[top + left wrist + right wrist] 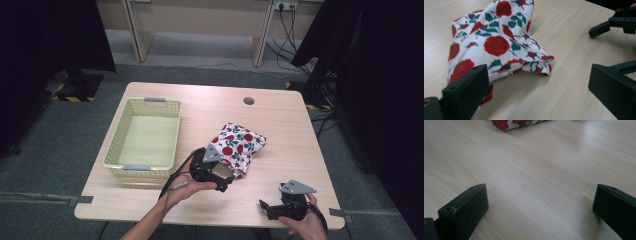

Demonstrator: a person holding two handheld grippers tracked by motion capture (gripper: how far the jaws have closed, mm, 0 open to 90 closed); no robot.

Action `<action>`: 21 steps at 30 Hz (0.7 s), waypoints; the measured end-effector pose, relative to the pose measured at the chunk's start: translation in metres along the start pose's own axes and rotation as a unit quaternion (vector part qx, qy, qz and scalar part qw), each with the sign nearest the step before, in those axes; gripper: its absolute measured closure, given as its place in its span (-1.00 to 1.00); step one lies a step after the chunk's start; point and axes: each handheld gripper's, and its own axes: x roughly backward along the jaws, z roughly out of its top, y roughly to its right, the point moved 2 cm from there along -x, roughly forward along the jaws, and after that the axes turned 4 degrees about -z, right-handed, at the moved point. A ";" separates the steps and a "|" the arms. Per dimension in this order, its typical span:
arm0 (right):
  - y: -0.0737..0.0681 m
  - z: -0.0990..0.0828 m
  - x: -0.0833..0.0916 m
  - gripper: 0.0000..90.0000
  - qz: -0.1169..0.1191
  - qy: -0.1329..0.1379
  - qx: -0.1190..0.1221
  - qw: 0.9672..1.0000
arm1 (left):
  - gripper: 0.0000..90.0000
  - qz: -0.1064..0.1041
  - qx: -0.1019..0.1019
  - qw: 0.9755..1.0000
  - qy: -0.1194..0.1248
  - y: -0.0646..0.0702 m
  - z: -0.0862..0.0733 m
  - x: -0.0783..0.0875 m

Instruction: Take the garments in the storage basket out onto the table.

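Observation:
A folded white cloth printed with red roses (239,142) lies on the wooden table (285,120), right of centre. My left gripper (226,180) is open at the cloth's near corner. In the left gripper view the cloth (496,45) lies just ahead of the left gripper (539,75), its near edge beside one jaw and nothing clamped. My right gripper (265,210) is open near the front right edge, low over bare wood. In the right gripper view the gripper (540,195) holds nothing and the cloth's edge (511,123) lies well beyond it.
A pale yellow plastic basket (172,135) stands on the left half of the table, nothing inside it. A round cable hole (248,100) sits near the far edge. The right gripper (609,47) appears at the upper right of the left gripper view.

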 end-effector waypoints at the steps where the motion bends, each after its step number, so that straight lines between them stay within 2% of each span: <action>1: 0.000 0.000 0.000 -0.99 0.000 0.000 0.000 1.000 | -0.94 -0.001 0.000 1.000 -0.001 0.000 -0.003 0.000; 12: 0.000 0.000 0.000 -0.99 0.000 0.000 0.000 1.000 | -0.95 0.007 -0.003 1.000 -0.002 0.000 -0.021 0.011; 21: 0.000 0.000 0.000 -0.99 0.000 0.000 0.000 1.000 | -0.95 0.001 -0.013 1.000 -0.003 0.010 -0.036 0.020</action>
